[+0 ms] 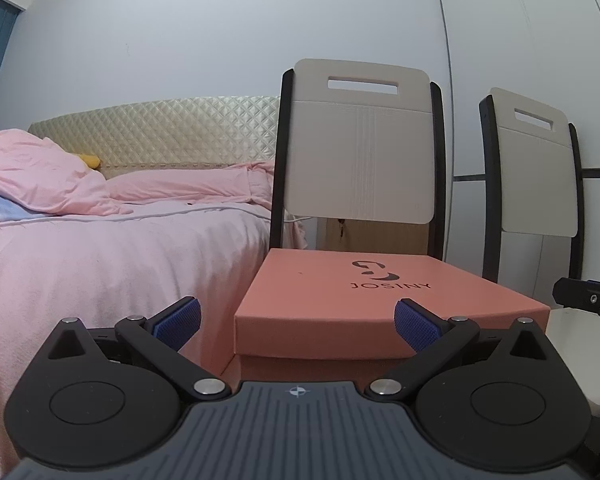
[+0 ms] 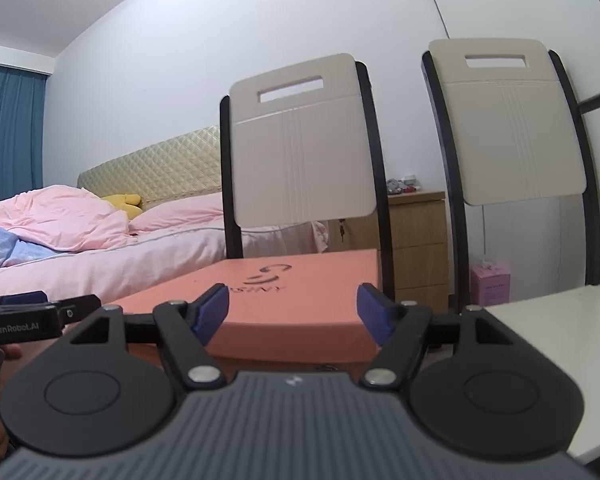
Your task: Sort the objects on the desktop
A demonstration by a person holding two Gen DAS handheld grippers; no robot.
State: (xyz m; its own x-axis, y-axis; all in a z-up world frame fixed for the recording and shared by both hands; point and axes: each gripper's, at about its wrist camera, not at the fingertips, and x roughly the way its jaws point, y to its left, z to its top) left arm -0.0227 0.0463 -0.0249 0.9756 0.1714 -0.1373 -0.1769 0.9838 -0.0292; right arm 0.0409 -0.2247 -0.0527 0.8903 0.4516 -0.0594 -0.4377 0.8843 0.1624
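A salmon-pink shoebox (image 1: 364,300) with a closed lid and a dark JOSINY logo sits on a chair seat. My left gripper (image 1: 298,326) is open and empty, level with the box's near edge, its blue pads apart to either side. In the right wrist view the same shoebox (image 2: 300,296) lies just ahead. My right gripper (image 2: 292,312) is open and empty, its pads astride the box's near corner without touching it. The left gripper's body (image 2: 32,318) shows at the left edge of the right wrist view, and the right gripper's tip (image 1: 588,300) shows at the right edge of the left view.
Two cream chairs with black frames (image 2: 300,140) (image 2: 512,120) stand against the white wall. A bed with pink bedding (image 1: 100,248) lies left. A wooden nightstand (image 2: 416,240) and a small pink box (image 2: 490,284) sit behind. A white seat surface (image 2: 560,344) is at right.
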